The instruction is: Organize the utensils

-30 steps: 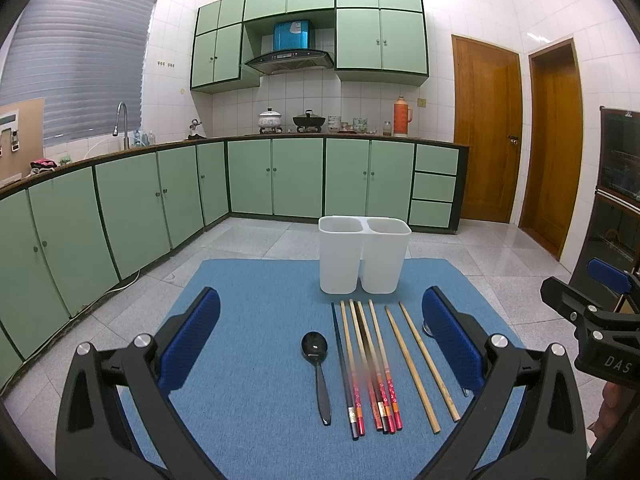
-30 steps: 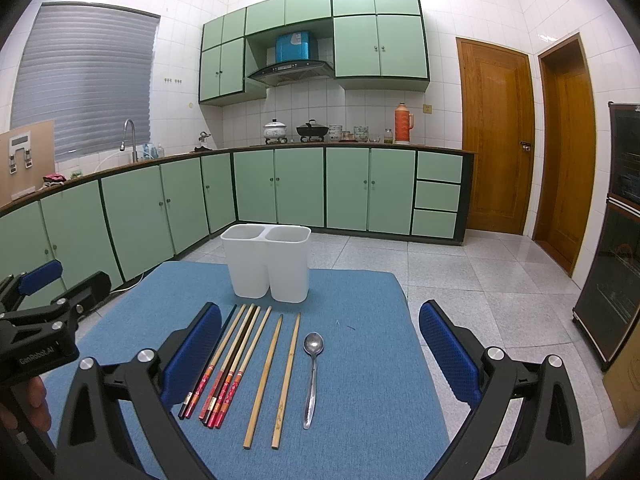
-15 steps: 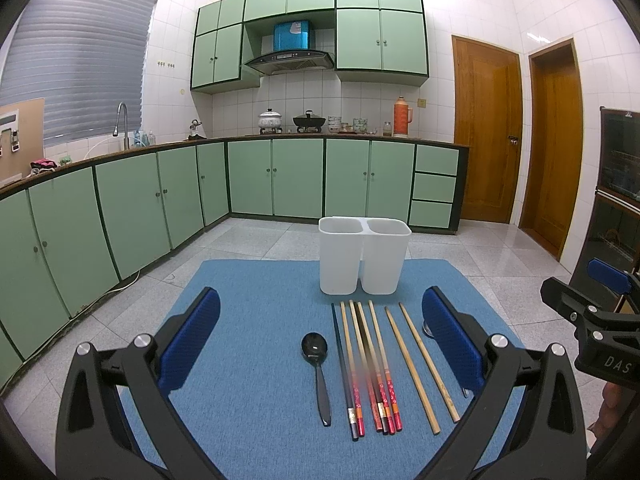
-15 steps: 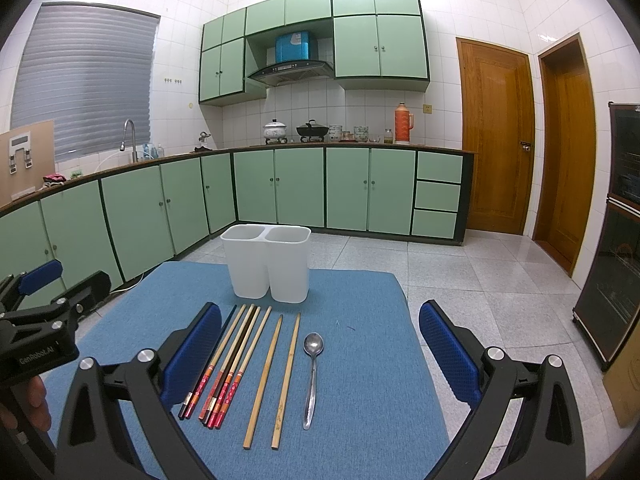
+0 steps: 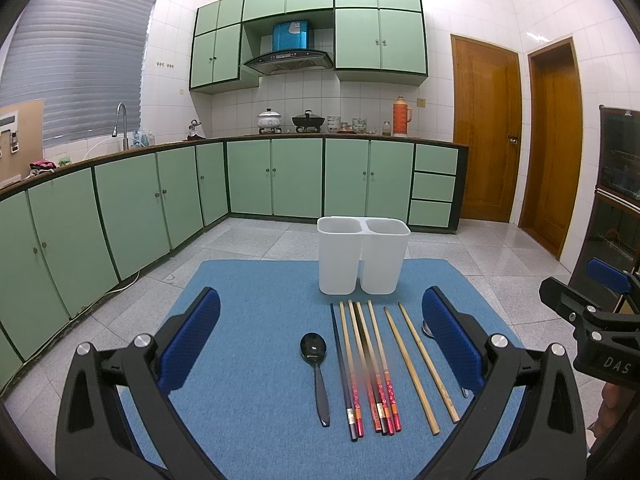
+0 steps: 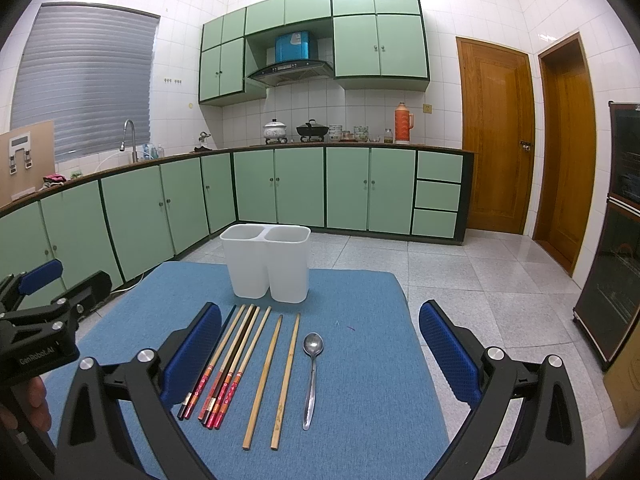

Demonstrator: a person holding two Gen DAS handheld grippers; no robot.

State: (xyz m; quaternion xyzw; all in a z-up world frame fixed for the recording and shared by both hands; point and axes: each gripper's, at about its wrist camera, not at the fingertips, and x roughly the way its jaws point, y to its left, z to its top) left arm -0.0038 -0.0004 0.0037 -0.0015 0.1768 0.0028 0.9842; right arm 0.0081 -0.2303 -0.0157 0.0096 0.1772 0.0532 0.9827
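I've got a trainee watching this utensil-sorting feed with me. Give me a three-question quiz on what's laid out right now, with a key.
1. True or false: the white two-compartment holder already has utensils standing in it.
2. Multiple choice: the black spoon lies where, as seen by the left wrist camera? A) left of all the chopsticks B) between the two plain bamboo chopsticks C) inside the holder
3. Fill in: the metal spoon lies on the blue ____.

Key:
1. False; nothing sticks up out of either compartment, and both the left gripper and right gripper are open and hold nothing.
2. A
3. mat
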